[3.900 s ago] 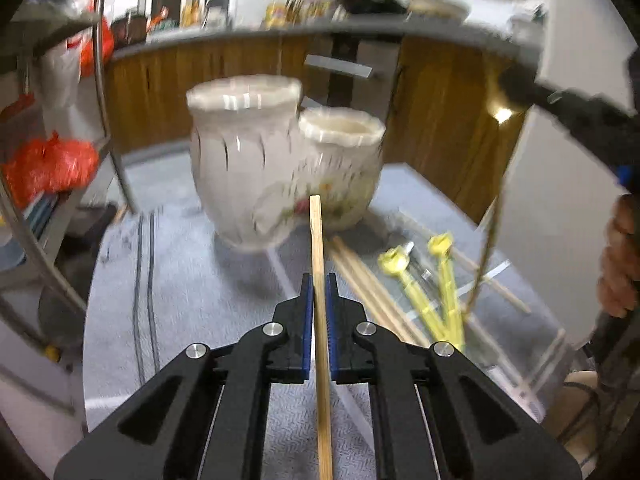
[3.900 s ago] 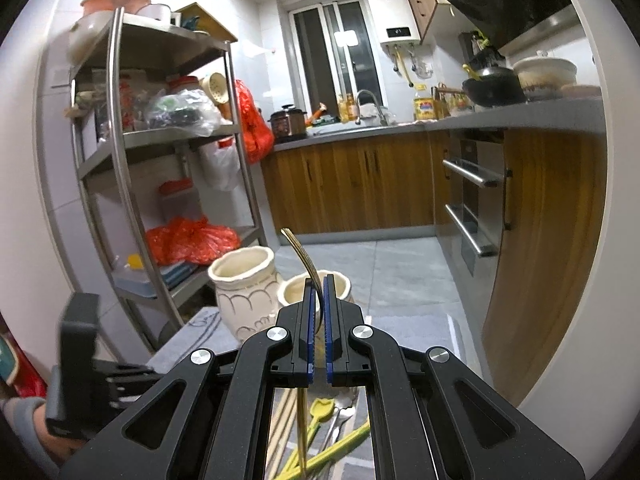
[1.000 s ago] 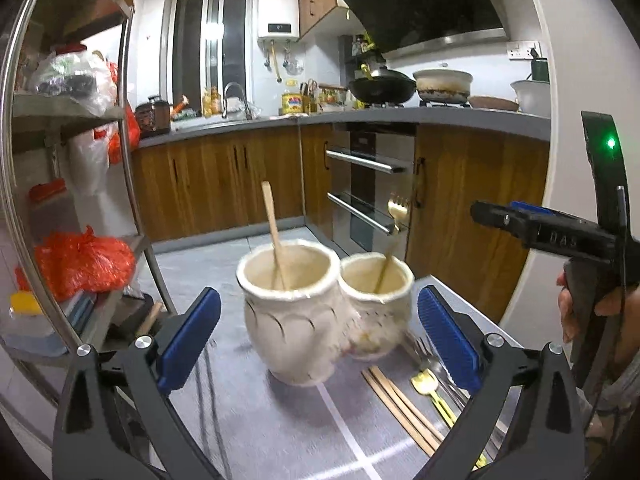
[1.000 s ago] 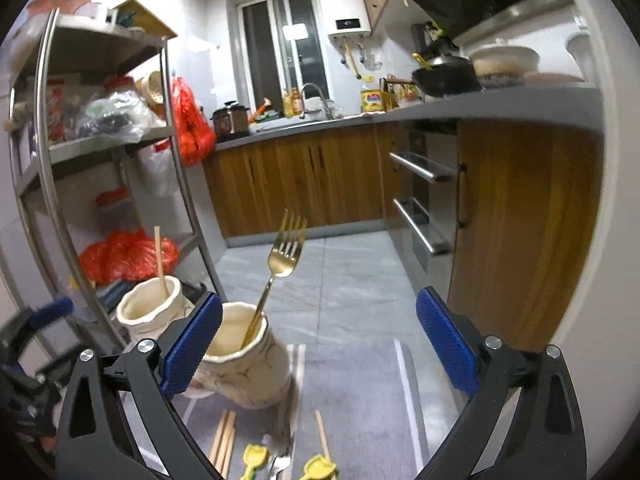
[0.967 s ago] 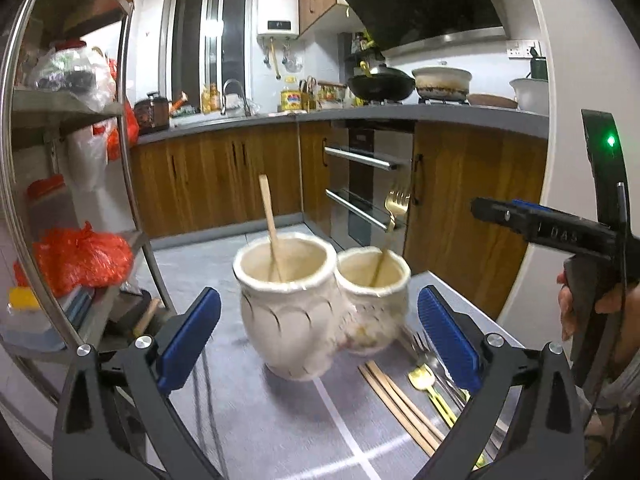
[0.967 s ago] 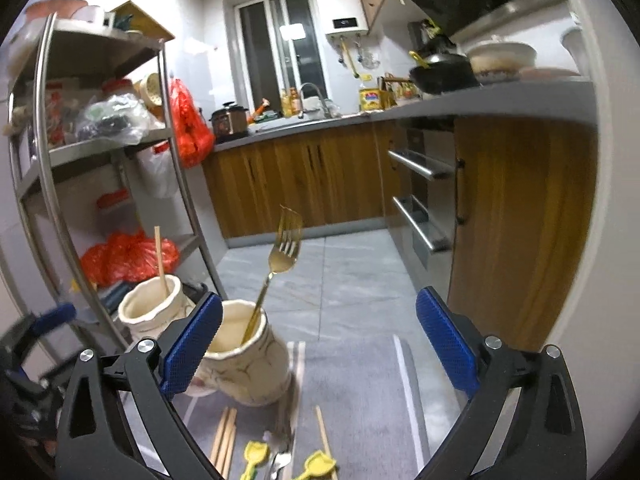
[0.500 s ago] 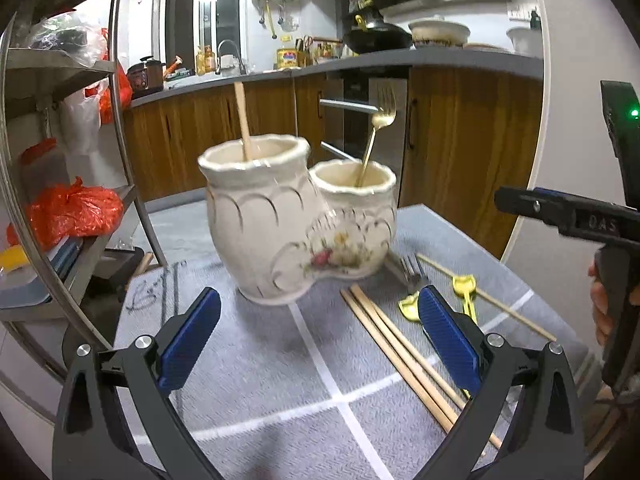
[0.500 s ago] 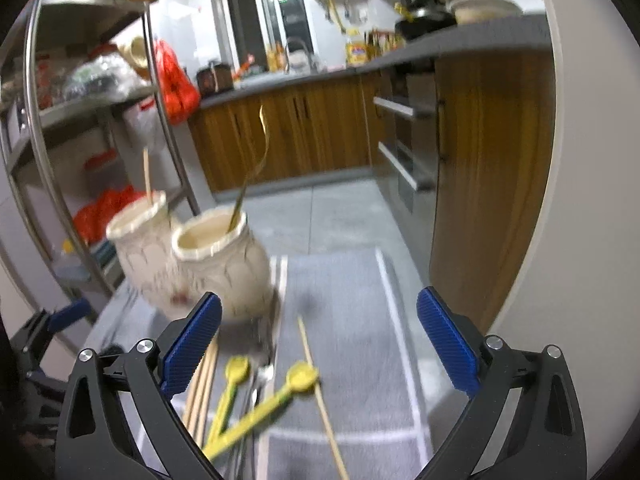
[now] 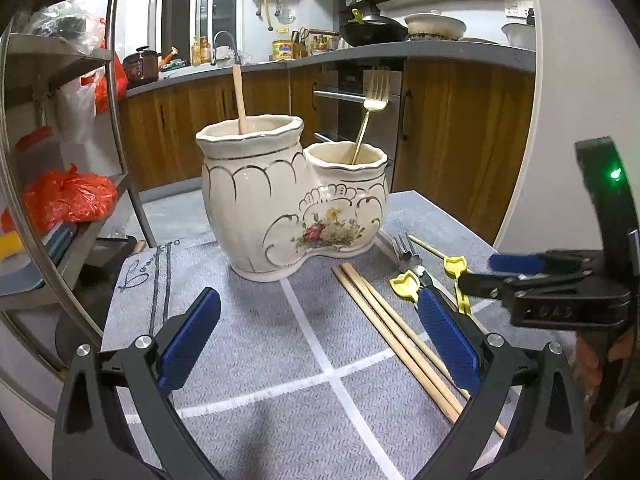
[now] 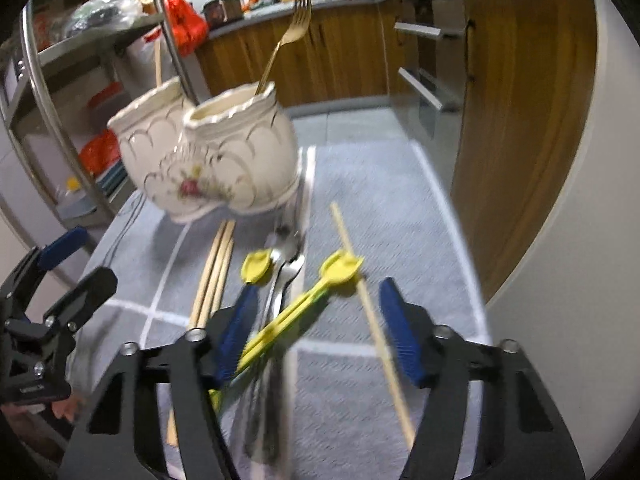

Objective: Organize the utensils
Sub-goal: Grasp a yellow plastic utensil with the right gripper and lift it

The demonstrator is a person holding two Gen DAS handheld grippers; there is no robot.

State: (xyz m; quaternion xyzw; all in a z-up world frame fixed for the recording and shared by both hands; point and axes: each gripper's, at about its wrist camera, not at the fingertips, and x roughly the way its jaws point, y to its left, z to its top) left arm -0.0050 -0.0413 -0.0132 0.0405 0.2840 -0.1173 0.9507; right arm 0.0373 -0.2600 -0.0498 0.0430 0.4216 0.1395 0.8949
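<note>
A cream double ceramic holder point(image 9: 294, 196) stands on the grey mat point(image 9: 248, 344). One chopstick point(image 9: 240, 100) stands in its taller pot, a gold fork point(image 9: 370, 104) in the shorter one. On the mat lie several chopsticks point(image 9: 396, 332), a silver fork point(image 9: 404, 254) and yellow-handled utensils point(image 9: 404, 282). My left gripper point(image 9: 316, 340) is open and empty, low over the mat. My right gripper point(image 10: 320, 324) is open and empty, over the yellow utensils point(image 10: 296, 312), the silver cutlery point(image 10: 280, 280) and a single chopstick point(image 10: 372, 316). The holder point(image 10: 208, 160) is beyond.
A metal shelf rack point(image 9: 60, 184) with red bags stands left of the table. Wooden cabinets and an oven point(image 9: 352, 100) are behind. The table's right edge drops off beside a white wall point(image 10: 560, 280).
Both grippers have come lower and closer to the mat. The right gripper has tilted down over the loose utensils. The chopstick and gold fork stay in the holder.
</note>
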